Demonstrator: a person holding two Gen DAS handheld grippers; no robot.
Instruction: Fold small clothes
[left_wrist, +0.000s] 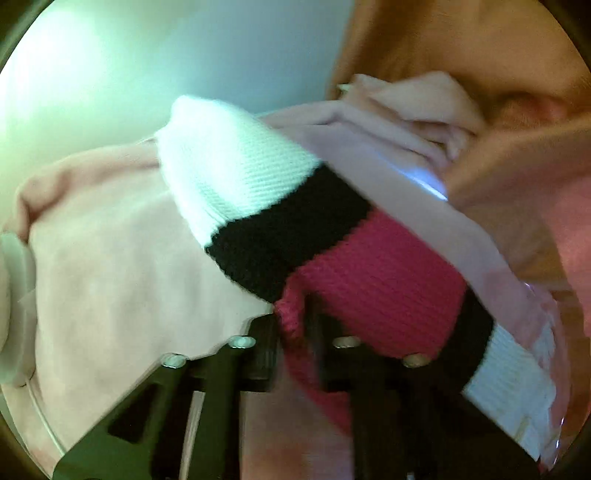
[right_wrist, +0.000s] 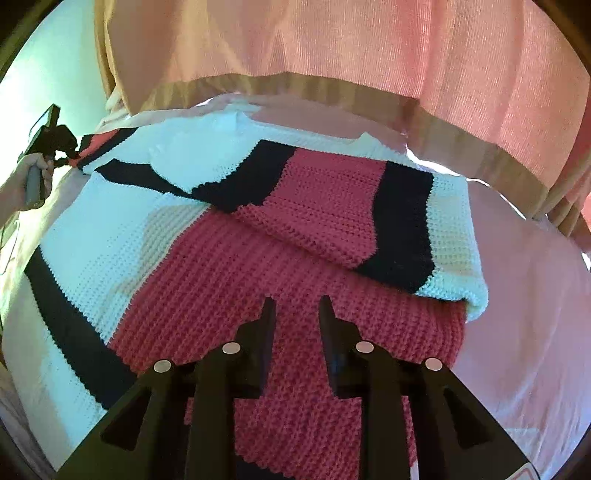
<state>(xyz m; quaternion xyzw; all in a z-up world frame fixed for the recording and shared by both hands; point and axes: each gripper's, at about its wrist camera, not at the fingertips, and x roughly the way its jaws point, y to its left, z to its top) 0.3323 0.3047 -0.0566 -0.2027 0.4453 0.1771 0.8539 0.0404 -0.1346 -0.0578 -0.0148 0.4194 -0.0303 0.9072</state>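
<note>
A knitted sweater (right_wrist: 295, 236) with red, black and white stripes lies on a pink sheet (right_wrist: 524, 332). One sleeve is folded across its body. My right gripper (right_wrist: 297, 306) is open and hovers just above the red band near the sweater's near edge. My left gripper (left_wrist: 295, 321) is shut on a pinch of the red knit of the sweater (left_wrist: 369, 273) and holds that part lifted. The left gripper also shows in the right wrist view (right_wrist: 55, 140) at the far left, held by a hand at the sweater's far corner.
A pink curtain (right_wrist: 369, 55) with a tan hem hangs behind the bed. A pale wall (left_wrist: 147, 55) is at the left. Rumpled pink bedding (left_wrist: 110, 258) lies beneath the lifted knit.
</note>
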